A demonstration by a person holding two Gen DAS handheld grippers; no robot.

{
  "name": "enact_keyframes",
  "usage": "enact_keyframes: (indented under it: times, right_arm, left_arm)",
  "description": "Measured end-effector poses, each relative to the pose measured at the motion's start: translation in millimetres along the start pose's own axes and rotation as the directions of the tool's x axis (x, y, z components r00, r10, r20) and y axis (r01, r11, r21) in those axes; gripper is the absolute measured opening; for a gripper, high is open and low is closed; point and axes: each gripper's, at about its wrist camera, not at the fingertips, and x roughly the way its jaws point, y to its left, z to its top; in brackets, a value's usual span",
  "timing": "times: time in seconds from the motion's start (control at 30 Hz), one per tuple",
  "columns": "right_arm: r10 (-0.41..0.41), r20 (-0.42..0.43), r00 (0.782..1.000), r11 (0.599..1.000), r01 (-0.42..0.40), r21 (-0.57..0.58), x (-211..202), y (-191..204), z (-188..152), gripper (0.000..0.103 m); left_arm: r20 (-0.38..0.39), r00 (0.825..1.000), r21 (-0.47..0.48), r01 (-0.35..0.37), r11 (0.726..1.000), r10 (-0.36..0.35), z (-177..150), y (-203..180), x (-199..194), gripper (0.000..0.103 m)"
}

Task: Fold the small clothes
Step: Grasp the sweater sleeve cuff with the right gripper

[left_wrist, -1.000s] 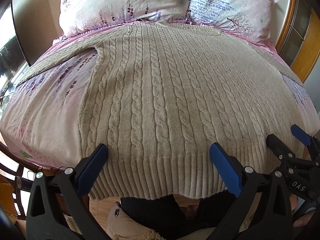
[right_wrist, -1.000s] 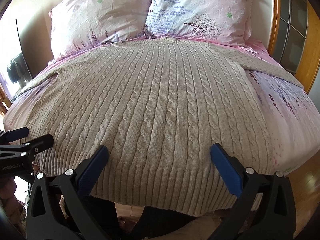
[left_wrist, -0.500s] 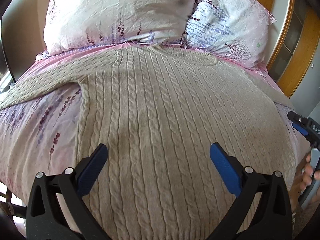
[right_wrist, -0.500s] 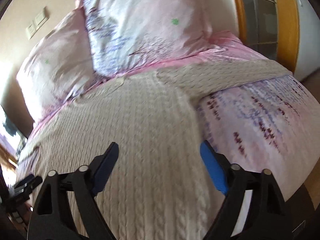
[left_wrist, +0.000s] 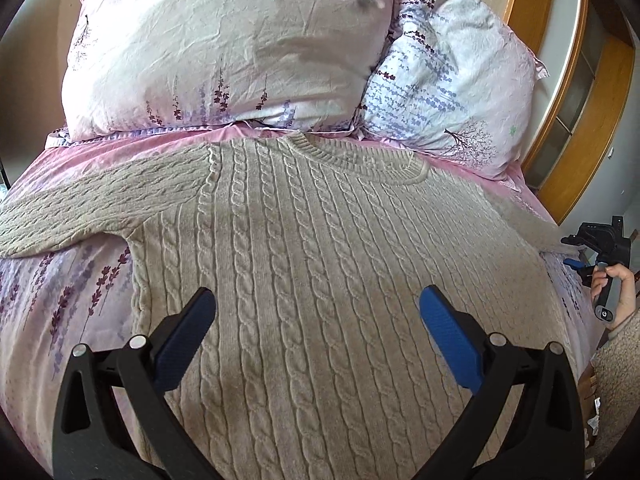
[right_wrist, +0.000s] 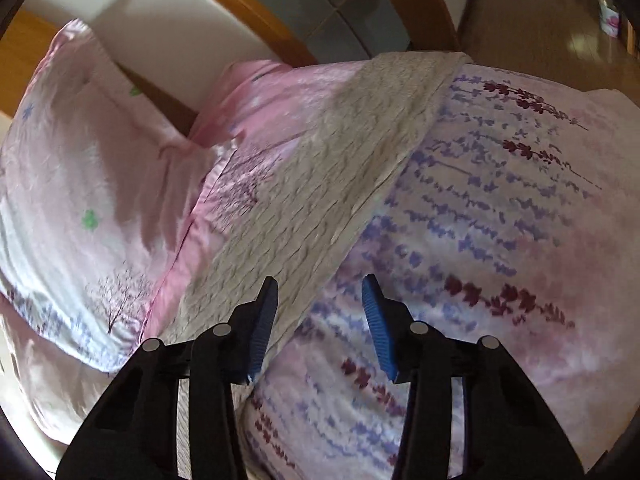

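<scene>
A beige cable-knit sweater [left_wrist: 320, 272] lies flat on the bed, neck toward the pillows, sleeves spread out. My left gripper [left_wrist: 316, 304] is open and empty, hovering over the sweater's body below the chest. Its left sleeve [left_wrist: 92, 204] runs off to the left. My right gripper [right_wrist: 320, 292] is open, narrower than the left, and empty just above the right sleeve [right_wrist: 340, 168], near its lower edge where the sleeve meets the sheet. The right gripper also shows in the left wrist view [left_wrist: 592, 256], held by a hand at the bed's right side.
Two floral pillows [left_wrist: 224, 48] [left_wrist: 452, 92] lie at the head of the bed. A pink floral sheet [right_wrist: 500, 220] covers the mattress. A wooden door frame [left_wrist: 592, 120] stands to the right. Wood floor [right_wrist: 540, 8] lies beyond the bed's edge.
Both grippers moved from the hem up the bed. The left advanced toward the chest. The right swung out to the right sleeve and its jaws narrowed.
</scene>
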Motion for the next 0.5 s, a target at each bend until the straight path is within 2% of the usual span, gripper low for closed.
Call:
enact_keyframes:
  times: [0.1, 0.33, 0.5]
  right_arm:
    - [0.005, 0.017, 1.000, 0.999, -0.005, 0.041, 3.1, -6.0, 11.1, 0.039]
    - [-0.003, 0.058, 0.998, 0.998, -0.001, 0.066, 11.8, -15.6, 18.2, 0.019]
    - [-0.028, 0.099, 0.995, 1.000, 0.028, 0.005, 15.1, -9.8, 19.6, 0.011]
  left_arm:
    - [-0.022, 1.000, -0.005, 0.009, 1.000, -0.009, 2.0, 0.4, 7.7, 0.101]
    - [-0.045, 0.999, 0.001, 0.016, 1.000, -0.016, 4.2, 1.2, 19.2, 0.101]
    - [-0.053, 0.998, -0.024, 0.028, 0.999, -0.030, 7.2, 8.0, 22.2, 0.101]
